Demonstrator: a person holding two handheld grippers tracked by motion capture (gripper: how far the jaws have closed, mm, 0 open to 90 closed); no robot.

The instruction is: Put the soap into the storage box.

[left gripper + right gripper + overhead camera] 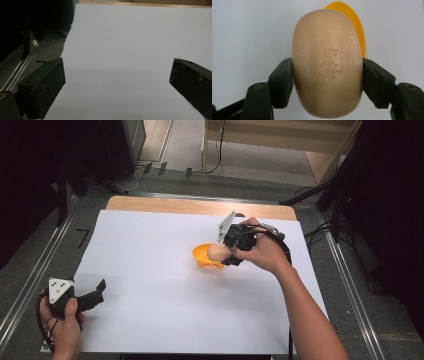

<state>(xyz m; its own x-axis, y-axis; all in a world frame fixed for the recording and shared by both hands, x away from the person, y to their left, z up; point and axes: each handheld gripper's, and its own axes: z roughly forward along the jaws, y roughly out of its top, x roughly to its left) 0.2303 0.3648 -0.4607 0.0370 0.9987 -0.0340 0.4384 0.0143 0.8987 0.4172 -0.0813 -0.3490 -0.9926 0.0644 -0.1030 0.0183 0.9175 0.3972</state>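
My right fingers point(327, 82) clamp the smooth, rounded beige soap bar point(327, 65) over the orange plastic dish point(204, 255) on the desk; it could squirt sideways (curved, slick sides). My left fingers point(117, 82) gape empty, well apart.

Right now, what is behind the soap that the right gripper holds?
Behind the soap, an orange dish shows as a curved edge on the white sheet. The soap covers most of the dish, so its inside cannot be seen.
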